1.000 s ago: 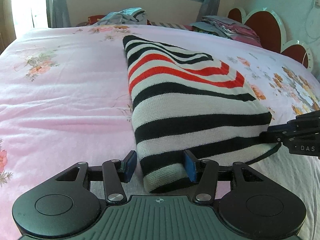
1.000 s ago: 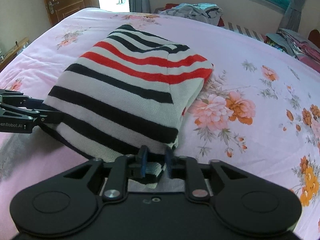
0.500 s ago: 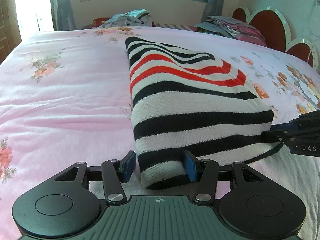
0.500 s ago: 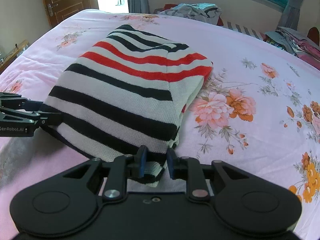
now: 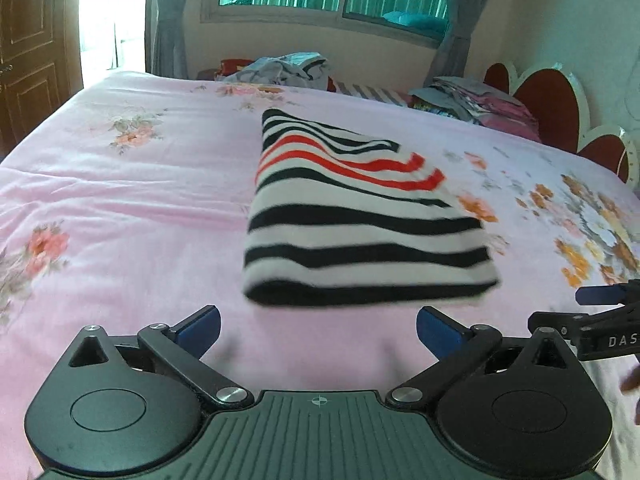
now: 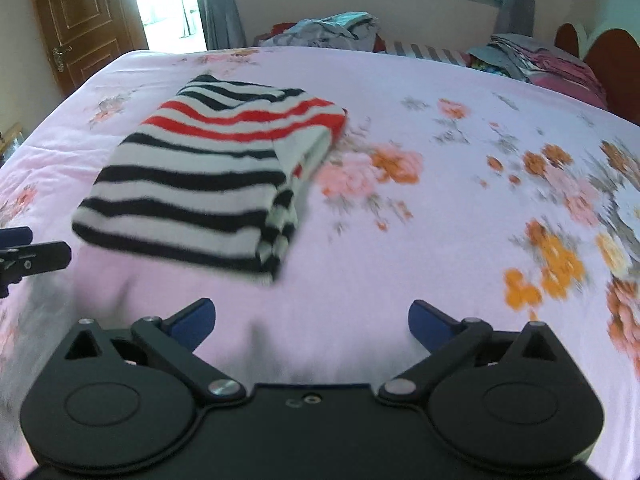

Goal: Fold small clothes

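A folded knit garment with black, white and red stripes (image 5: 360, 220) lies flat on the pink floral bedspread (image 5: 120, 220); it also shows in the right wrist view (image 6: 208, 176). My left gripper (image 5: 318, 328) is open and empty, just short of the garment's near edge. My right gripper (image 6: 312, 322) is open and empty, short of the garment's near right corner. The right gripper's fingers (image 5: 600, 294) show at the right edge of the left wrist view. The left gripper's fingers (image 6: 36, 258) show at the left edge of the right wrist view.
A heap of loose clothes (image 5: 280, 70) lies at the far side of the bed under the window. Another stack of clothes (image 5: 476, 102) sits by the red headboard (image 5: 552, 100) on the right. A wooden door (image 6: 80, 20) stands at the left.
Both grippers opened wide, let go of the garment's near edge and pulled back from it. The garment now lies flat on the bed.
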Available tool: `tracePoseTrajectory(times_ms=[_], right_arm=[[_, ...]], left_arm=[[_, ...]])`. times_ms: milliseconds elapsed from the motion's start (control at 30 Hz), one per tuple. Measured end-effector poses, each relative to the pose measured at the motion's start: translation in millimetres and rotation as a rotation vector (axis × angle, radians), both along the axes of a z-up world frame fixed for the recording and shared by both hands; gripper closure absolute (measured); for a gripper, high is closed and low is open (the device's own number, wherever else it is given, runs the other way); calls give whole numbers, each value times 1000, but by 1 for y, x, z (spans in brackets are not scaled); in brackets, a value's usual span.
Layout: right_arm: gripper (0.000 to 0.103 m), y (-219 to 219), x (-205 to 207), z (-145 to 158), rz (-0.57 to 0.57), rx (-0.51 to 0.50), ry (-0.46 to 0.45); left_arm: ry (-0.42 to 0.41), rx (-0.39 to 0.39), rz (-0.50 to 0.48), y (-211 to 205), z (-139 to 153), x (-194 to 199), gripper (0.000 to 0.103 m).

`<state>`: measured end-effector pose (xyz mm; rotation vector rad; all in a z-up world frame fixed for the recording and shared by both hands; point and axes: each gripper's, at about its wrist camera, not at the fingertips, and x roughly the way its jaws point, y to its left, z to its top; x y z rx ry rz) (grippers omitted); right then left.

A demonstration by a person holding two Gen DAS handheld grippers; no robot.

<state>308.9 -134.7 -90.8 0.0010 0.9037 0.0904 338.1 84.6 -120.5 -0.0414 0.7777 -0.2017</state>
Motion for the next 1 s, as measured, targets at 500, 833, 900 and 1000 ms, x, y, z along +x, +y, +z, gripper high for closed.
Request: tracePoseTrajectory(times_ms=[500, 833, 900, 1000], right_arm=[[0, -22, -112, 73, -38, 31, -150], [0, -32, -187, 101, -29, 33, -210], [0, -33, -200, 108, -28, 30, -231], [0, -36, -213, 115, -37, 40, -250]], left_arm=[[-147, 80, -24, -48, 67, -124, 0], [-211, 101, -25, -58, 94, -204, 0], [-215, 104, -34, -59, 99, -215, 0], [-224, 89, -16, -53, 105, -232, 0]])
